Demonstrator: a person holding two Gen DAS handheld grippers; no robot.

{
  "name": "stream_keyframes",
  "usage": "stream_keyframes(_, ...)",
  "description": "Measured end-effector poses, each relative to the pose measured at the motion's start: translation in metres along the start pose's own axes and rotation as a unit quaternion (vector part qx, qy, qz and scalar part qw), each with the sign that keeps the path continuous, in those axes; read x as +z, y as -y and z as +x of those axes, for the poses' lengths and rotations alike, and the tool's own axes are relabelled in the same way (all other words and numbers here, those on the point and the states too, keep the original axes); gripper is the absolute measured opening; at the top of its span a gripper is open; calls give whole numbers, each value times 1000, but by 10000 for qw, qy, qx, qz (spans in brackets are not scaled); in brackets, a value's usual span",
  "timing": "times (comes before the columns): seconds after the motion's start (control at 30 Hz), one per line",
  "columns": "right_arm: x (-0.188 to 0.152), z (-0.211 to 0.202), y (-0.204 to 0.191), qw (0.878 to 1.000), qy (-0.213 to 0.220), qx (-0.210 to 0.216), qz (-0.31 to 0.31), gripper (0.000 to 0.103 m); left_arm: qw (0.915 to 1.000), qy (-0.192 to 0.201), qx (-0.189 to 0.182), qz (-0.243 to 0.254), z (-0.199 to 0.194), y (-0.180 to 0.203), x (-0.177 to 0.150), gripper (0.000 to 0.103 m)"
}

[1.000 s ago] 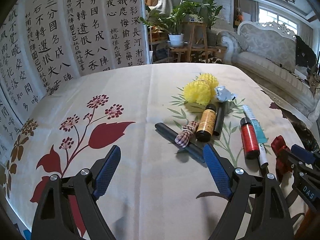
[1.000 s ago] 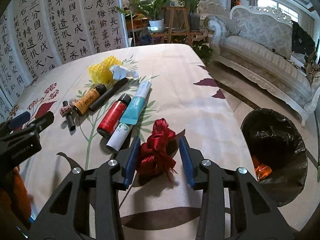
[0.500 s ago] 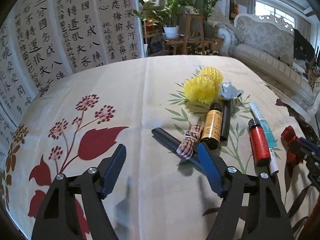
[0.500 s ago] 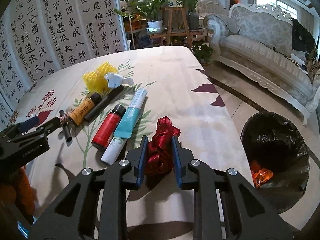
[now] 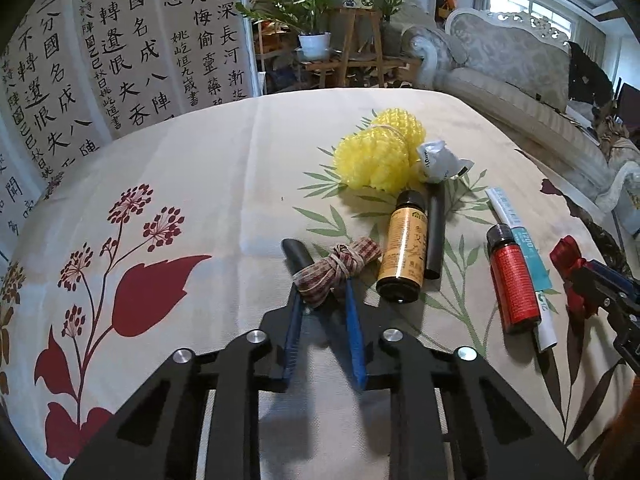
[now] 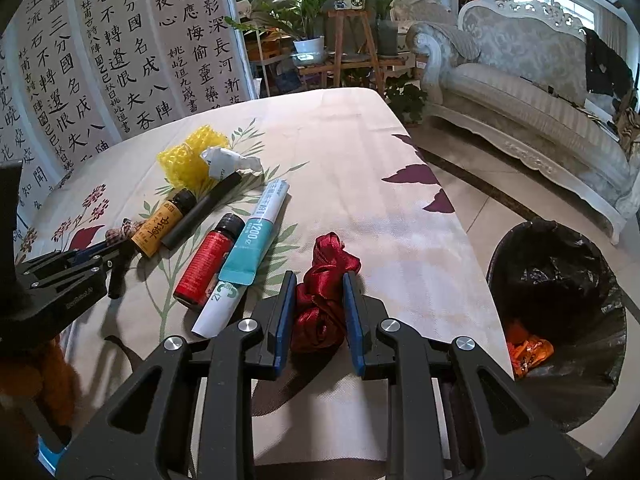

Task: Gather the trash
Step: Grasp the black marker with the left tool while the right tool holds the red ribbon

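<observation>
On the floral tablecloth (image 5: 200,184) a small checked ribbon bundle (image 5: 340,264) lies across a thin black tube (image 5: 294,250). My left gripper (image 5: 323,292) has its blue pads pinched on the bundle's near end, and the tube runs between them underneath. My right gripper (image 6: 319,280) is shut on a knotted red ribbon (image 6: 330,256) near the table's right edge. The left gripper (image 6: 108,256) also shows at the left of the right wrist view. The right gripper (image 5: 600,284) with the red ribbon (image 5: 566,252) shows at the right of the left wrist view.
Between the grippers lie an amber bottle (image 5: 402,248), a black tube (image 5: 436,232), a red bottle (image 5: 512,284) and a teal tube (image 5: 520,240). Yellow foam netting (image 5: 376,156) and crumpled white paper (image 5: 440,160) sit behind. A black-bagged bin (image 6: 592,380) holding orange wrappers (image 6: 528,350) stands on the floor right of the table.
My left gripper moved forward to the checked ribbon and its wide jaws shut around it. The right jaws narrowed onto the red ribbon and have stayed there.
</observation>
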State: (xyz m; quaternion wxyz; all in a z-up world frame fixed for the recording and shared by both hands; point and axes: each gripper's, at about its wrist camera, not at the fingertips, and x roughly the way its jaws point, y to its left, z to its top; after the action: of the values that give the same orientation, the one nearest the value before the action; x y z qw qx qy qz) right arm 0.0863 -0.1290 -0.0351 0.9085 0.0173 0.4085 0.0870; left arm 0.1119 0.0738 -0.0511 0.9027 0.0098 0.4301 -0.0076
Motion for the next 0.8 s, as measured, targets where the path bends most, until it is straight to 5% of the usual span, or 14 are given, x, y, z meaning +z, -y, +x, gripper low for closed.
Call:
stream_keyframes(0.63, -1, -3, 0, 10000, 18, -2, -2, 23, 9997, 87, -72, -237, -23, -11, -20, 15)
stream_keyframes(0.7, -2, -3, -1, 10000, 24, -1, 6, 23, 9996, 134, -22, -238, -25, -13, -21, 18)
stream_keyframes(0.8, -3, -3, -1, 10000, 25, 1, 9, 23, 9996, 172, -9, -237, -26, -13, -21, 37)
